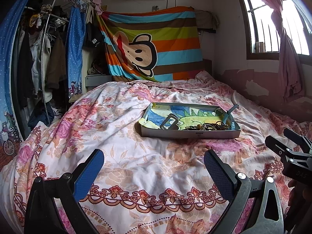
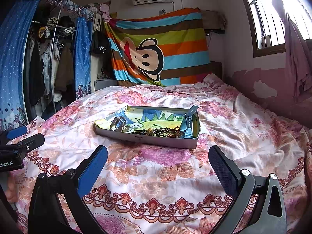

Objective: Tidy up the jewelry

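A shallow grey tray (image 1: 191, 134) lined with a coloured drawing lies on the floral bedspread; it also shows in the right wrist view (image 2: 159, 140). In it are a tangle of beaded jewelry (image 1: 210, 126) (image 2: 159, 131), a metal buckle (image 1: 169, 122) (image 2: 118, 123) and a light blue watch strap (image 1: 230, 113) (image 2: 188, 122). My left gripper (image 1: 154, 162) is open and empty, hovering over the bed short of the tray. My right gripper (image 2: 158, 159) is open and empty, also short of the tray. Each gripper shows at the edge of the other's view.
The floral bedspread (image 1: 120, 128) covers the whole bed. A striped monkey cloth (image 1: 154, 44) hangs at the headboard. A clothes rack with a blue curtain (image 1: 74, 54) stands at the left. A window with a pink curtain (image 1: 282, 44) and a wall are at the right.
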A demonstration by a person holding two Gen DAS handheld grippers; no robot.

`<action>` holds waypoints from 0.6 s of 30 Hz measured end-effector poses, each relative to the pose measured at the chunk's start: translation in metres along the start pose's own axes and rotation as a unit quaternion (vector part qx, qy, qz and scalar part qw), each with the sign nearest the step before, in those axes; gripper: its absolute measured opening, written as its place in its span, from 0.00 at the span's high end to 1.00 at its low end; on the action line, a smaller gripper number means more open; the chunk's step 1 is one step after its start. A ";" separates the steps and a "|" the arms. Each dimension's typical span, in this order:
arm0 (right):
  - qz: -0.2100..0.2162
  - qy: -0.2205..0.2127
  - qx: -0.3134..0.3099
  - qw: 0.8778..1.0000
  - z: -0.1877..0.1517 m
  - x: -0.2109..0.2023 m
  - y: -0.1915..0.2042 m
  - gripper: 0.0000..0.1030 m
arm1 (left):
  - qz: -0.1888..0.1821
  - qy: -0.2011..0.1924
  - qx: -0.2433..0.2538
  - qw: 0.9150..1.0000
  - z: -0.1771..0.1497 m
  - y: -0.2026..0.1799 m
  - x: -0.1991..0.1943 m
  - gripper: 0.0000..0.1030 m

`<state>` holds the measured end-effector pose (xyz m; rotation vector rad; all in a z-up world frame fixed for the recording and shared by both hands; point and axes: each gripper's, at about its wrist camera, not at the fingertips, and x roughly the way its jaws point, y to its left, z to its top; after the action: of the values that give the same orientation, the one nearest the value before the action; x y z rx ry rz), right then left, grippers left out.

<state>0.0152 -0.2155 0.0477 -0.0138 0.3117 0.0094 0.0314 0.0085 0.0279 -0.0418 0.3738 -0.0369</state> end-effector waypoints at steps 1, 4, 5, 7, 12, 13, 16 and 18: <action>0.000 0.000 0.000 1.000 0.001 0.000 0.000 0.01 | 0.000 0.000 0.000 1.000 0.000 0.000 0.000 0.00; 0.000 0.000 0.000 1.000 0.000 0.000 0.000 0.01 | 0.000 -0.001 0.001 1.000 0.000 -0.001 0.000 0.00; 0.000 0.000 0.000 1.000 0.001 0.000 0.000 0.01 | 0.000 -0.001 0.000 1.000 0.000 0.000 0.000 0.00; 0.000 0.000 0.000 1.000 0.001 0.000 0.000 0.01 | 0.000 0.000 0.000 1.000 0.000 -0.001 0.000 0.00; 0.000 0.000 0.000 1.000 0.000 0.000 0.000 0.01 | 0.000 0.000 0.000 1.000 0.000 -0.001 0.000 0.00; 0.000 0.001 0.000 1.000 0.000 0.000 0.000 0.01 | 0.000 0.000 0.001 1.000 0.000 -0.001 0.000 0.00; 0.001 0.001 0.000 1.000 0.000 0.001 0.000 0.01 | -0.001 0.001 0.002 1.000 0.001 -0.001 0.000 0.00; 0.001 0.001 -0.001 1.000 -0.001 0.001 0.000 0.01 | 0.000 0.000 0.002 1.000 0.000 -0.001 0.000 0.00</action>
<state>0.0159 -0.2151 0.0467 -0.0148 0.3140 0.0111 0.0316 0.0072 0.0284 -0.0383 0.3735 -0.0380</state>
